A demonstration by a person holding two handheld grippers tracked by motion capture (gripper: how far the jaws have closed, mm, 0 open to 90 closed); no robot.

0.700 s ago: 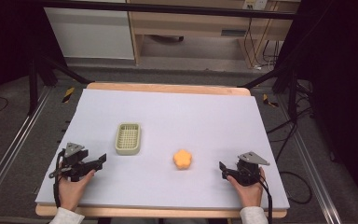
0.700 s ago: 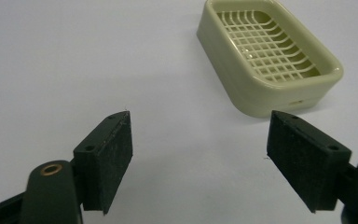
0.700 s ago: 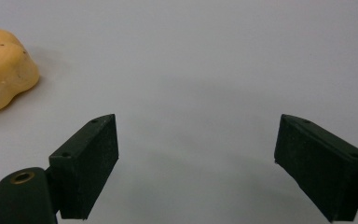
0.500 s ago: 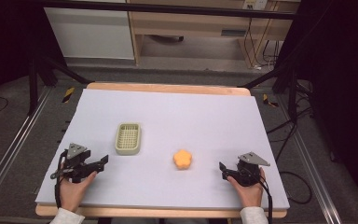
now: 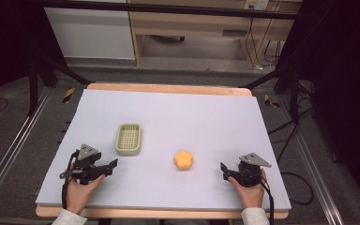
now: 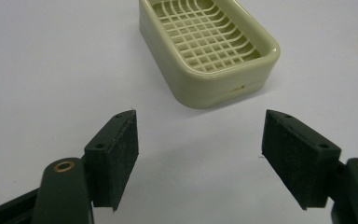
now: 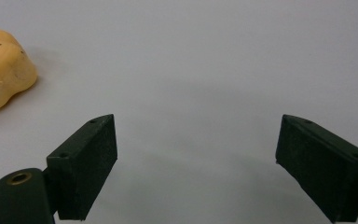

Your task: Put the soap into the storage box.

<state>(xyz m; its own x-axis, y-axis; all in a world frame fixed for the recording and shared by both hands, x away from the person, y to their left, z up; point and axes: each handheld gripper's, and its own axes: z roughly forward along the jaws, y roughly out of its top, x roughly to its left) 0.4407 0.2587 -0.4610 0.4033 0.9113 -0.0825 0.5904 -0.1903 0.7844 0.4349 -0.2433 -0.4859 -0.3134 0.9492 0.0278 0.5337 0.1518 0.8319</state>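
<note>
The left tongs [image 5: 108, 167] are released, jaws spread wide and holding nothing, aimed at the pale green soap dish [image 5: 129, 138] lying near them on the desk [image 5: 197, 112]. The right tongs [image 5: 224, 170] are likewise released and hold nothing. The orange flower-shaped soap [image 5: 183, 160] rests on the desk between the soap dish and the right tongs, touching neither.

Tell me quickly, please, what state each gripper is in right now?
Left gripper: open, empty, facing the soap dish.
Right gripper: open, empty.
</note>
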